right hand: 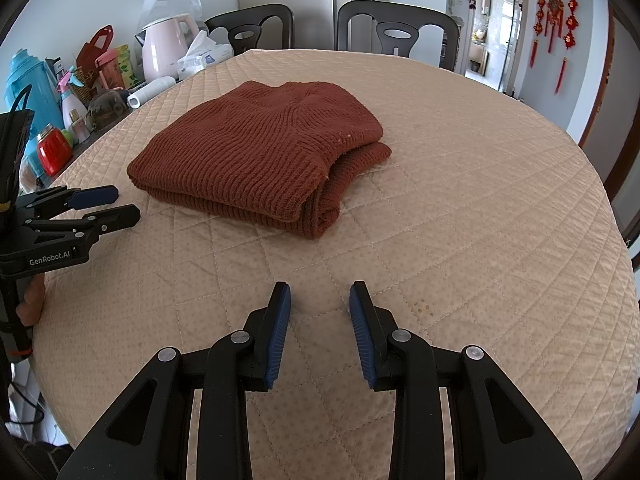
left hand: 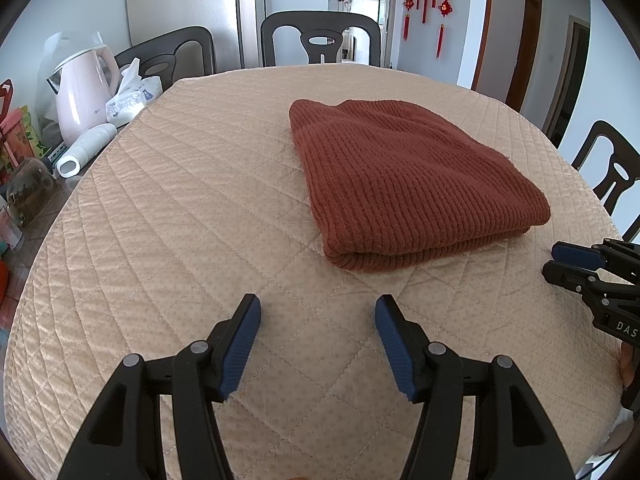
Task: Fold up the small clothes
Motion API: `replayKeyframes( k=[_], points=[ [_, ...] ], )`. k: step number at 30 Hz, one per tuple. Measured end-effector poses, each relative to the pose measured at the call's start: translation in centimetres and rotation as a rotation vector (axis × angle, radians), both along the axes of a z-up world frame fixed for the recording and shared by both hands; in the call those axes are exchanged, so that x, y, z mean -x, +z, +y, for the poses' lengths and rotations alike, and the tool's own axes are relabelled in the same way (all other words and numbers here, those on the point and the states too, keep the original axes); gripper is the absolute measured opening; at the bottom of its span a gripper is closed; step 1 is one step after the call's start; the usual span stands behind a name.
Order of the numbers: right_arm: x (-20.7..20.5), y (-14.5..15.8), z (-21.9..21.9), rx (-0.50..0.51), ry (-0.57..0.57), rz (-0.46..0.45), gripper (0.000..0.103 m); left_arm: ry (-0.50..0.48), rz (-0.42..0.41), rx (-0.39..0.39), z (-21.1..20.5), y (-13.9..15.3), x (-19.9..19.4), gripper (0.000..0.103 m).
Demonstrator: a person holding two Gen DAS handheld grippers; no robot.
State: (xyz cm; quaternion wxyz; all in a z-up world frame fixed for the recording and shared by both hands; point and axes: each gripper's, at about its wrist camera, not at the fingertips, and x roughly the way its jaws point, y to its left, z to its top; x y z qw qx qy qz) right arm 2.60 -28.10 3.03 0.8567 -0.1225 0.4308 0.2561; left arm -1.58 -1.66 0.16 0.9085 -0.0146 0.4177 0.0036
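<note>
A rust-brown knitted sweater (left hand: 404,176) lies folded into a thick rectangle on the beige quilted table cover (left hand: 192,216); it also shows in the right wrist view (right hand: 264,152). My left gripper (left hand: 318,316) is open and empty, hovering above the cover short of the sweater's near folded edge. My right gripper (right hand: 320,300) is open and empty, also short of the sweater. Each gripper shows in the other's view, the right one at the right edge (left hand: 560,260) and the left one at the left edge (right hand: 120,204). Neither touches the sweater.
A pink kettle (left hand: 84,92), a tissue pack (left hand: 128,100), a white bottle lying on its side (left hand: 86,150) and several bottles and jars (right hand: 52,120) crowd the table's left edge. Dark chairs (left hand: 320,40) stand around the far side and the right (left hand: 612,168).
</note>
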Motion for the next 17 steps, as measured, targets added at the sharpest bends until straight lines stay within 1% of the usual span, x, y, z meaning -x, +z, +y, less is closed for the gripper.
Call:
replayKeyframes(
  k=[17],
  points=[
    [0.04,-0.01,0.03,0.002,0.0,-0.001,0.032,-0.003,0.001,-0.006,0.06,0.02,0.01,0.063]
  ],
)
